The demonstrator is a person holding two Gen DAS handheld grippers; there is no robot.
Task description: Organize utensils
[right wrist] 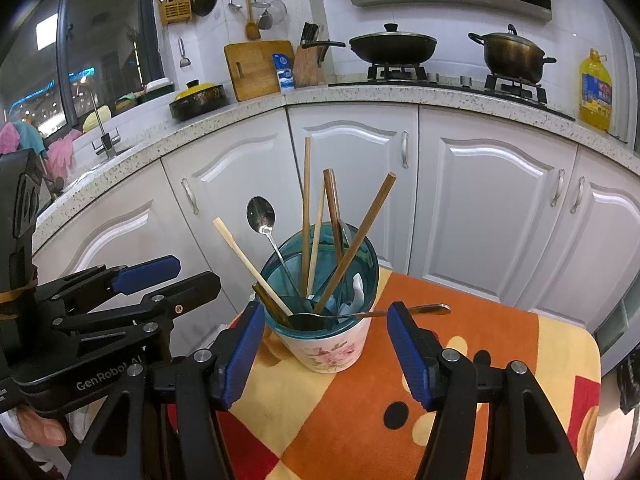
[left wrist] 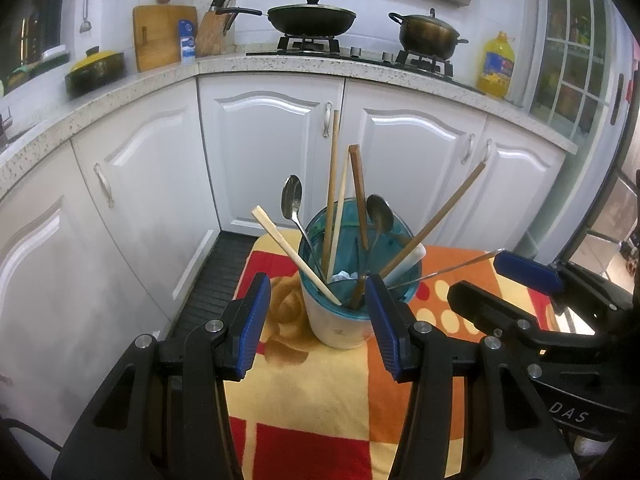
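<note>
A white floral cup with a teal rim (left wrist: 340,320) (right wrist: 332,344) stands on the small cloth-covered table (left wrist: 320,400) (right wrist: 500,360). It holds several chopsticks (left wrist: 331,184) (right wrist: 306,208) and spoons (left wrist: 292,196) (right wrist: 261,212). One metal spoon (right wrist: 400,312) lies across the rim, its handle sticking out to the right. My left gripper (left wrist: 318,320) is open, its fingers on either side of the cup, near it. My right gripper (right wrist: 326,344) is open too, straddling the cup from the front. Each gripper shows at the edge of the other's view.
White kitchen cabinets (left wrist: 272,152) stand behind the table, close on the left and back. The counter holds a wok (left wrist: 312,18), a pot (left wrist: 430,34), an oil bottle (left wrist: 498,64), a knife block and a cutting board. A dark floor mat (left wrist: 216,276) lies left of the table.
</note>
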